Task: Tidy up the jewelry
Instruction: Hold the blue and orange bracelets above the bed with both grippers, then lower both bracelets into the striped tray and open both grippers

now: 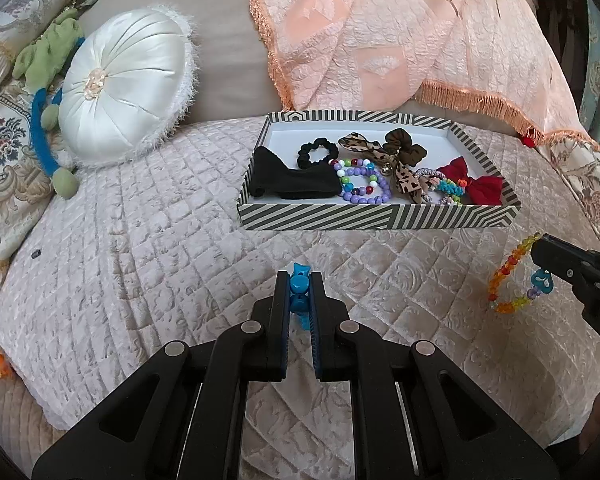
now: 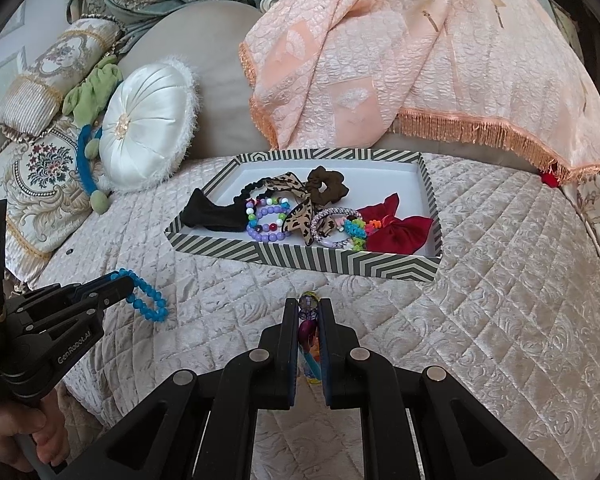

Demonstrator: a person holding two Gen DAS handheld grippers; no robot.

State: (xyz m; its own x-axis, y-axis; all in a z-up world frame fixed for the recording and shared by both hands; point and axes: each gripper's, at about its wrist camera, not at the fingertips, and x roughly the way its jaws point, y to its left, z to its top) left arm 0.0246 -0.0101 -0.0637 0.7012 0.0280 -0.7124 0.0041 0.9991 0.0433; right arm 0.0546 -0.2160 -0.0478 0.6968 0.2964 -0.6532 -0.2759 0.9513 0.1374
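Note:
My left gripper is shut on a blue bead bracelet, held just above the quilted cover. In the right wrist view that bracelet hangs as a loop from the left gripper. My right gripper is shut on an orange and yellow bead bracelet with a purple bead at the tips. From the left wrist view this bracelet dangles with a blue heart charm from the right gripper. Beyond both stands the striped tray, holding scrunchies, bows, a black headband and bead bracelets.
A white round cushion and a green and blue soft toy lie left of the tray. A peach fringed throw drapes behind it. A hand grips the left tool's handle. Quilted cover spreads in front.

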